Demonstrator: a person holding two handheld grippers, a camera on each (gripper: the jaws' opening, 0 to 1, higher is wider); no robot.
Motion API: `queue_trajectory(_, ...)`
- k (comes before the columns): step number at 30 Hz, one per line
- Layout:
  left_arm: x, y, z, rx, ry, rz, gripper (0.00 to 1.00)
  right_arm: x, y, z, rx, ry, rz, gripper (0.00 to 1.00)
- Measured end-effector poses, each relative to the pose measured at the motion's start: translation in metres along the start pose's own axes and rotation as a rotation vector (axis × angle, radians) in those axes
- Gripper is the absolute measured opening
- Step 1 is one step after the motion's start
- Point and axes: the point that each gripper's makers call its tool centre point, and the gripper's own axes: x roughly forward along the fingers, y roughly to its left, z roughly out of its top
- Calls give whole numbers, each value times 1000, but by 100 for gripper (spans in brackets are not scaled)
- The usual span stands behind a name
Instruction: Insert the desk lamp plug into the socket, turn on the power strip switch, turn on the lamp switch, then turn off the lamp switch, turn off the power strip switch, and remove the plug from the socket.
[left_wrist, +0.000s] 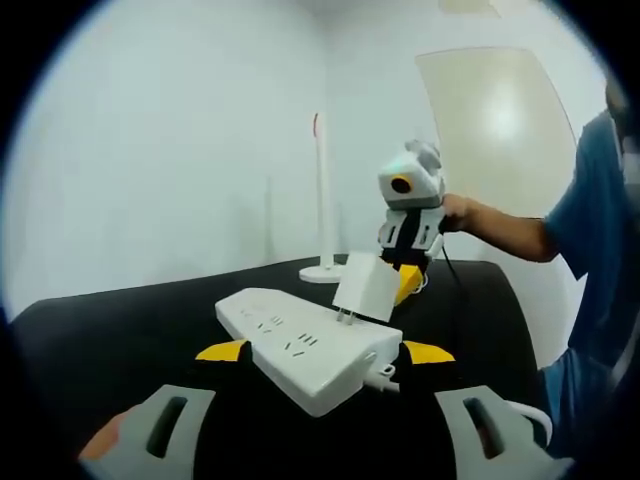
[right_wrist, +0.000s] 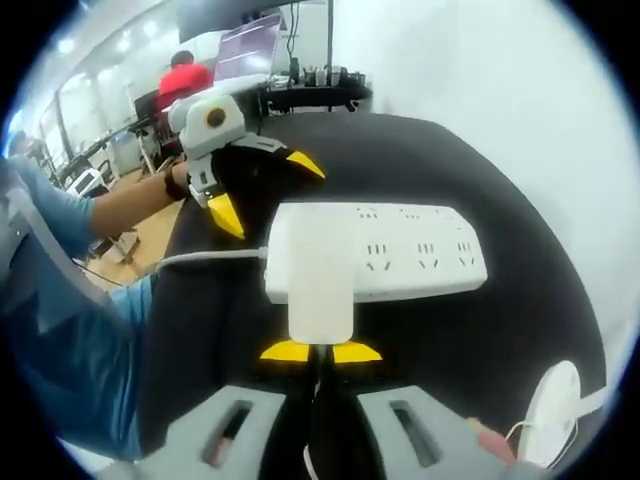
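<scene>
Gripping the boxy white plug (right_wrist: 320, 290), right gripper (right_wrist: 320, 352) clamps it over the glossy power strip (right_wrist: 400, 250); left gripper (left_wrist: 325, 352) straddles the strip, jaws apart

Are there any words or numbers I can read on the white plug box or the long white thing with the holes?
None can be read.
Plug adapter: plain white faces, no print visible.
Power strip: only socket holes show; any markings are too small and blurred.
Lamp: a small red mark near the top, no letters readable.
Screens in the room behind: too blurred to read.
</scene>
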Motion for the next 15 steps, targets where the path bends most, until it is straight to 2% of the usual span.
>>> queue_trajectory(12,0,-2,1,-3,-2,-2,56,0,-3,3,-2,-3,1,7)
queue_trajectory(15,0,-2,1,-5,-1,-2,56,-1,-6,8,-21,19,-5,7)
